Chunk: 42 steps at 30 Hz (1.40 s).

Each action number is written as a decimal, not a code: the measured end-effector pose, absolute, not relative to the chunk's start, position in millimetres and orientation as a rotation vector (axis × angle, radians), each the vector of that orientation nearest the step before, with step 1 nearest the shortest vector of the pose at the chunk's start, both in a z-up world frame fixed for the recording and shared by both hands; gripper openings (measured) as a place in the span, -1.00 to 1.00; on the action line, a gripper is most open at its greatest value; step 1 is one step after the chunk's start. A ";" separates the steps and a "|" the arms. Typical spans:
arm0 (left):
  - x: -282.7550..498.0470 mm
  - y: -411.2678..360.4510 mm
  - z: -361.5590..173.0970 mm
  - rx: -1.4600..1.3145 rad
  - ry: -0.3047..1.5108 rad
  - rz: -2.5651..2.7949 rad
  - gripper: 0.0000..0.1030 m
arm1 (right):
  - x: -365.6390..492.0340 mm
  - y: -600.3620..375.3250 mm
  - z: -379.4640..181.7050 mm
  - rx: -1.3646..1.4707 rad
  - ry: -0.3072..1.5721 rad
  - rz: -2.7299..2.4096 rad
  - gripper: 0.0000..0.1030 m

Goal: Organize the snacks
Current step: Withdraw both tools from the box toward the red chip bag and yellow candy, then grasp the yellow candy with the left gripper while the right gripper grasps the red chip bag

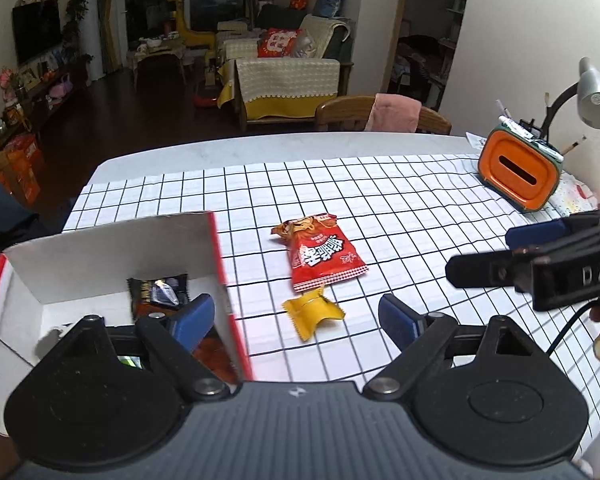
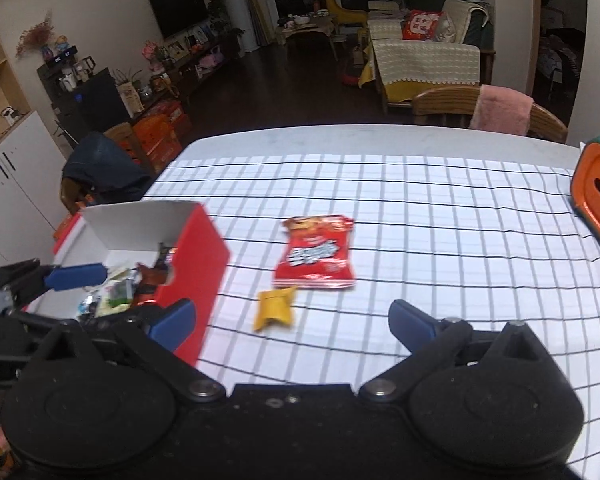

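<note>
Both your tongs stand spread wide with nothing between the pads: the left gripper [image 1: 296,320] hangs over the box's [image 1: 220,256] right wall, the right gripper [image 2: 292,322] over the checked cloth [image 2: 460,240] near the box's red side. The red bag [image 1: 324,258] lies flat on the cloth right of the box, and the yellow packet [image 1: 312,314] lies just in front of it, touching or nearly so. Inside the box you can make out a dark packet [image 1: 158,290]; the rest is partly hidden behind your left fingers [image 1: 192,320], and the right view shows only a blurred heap of wrappers [image 2: 116,292]. The orange holder [image 1: 520,174] is cut off in the right view.
</note>
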State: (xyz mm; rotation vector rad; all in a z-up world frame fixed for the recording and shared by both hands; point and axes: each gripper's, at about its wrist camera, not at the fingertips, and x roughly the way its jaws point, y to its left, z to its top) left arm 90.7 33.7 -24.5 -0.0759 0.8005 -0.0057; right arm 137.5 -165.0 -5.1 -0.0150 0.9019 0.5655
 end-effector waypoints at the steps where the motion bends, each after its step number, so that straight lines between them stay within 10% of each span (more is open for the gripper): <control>1: 94.1 28.8 -26.9 -0.079 0.806 0.004 0.74 | 143.1 -168.8 -7.0 -0.018 0.904 0.566 1.00; 42: 223.0 3.9 -158.6 -0.297 1.158 0.238 0.74 | 319.3 -77.3 -139.9 -0.168 1.113 0.647 1.00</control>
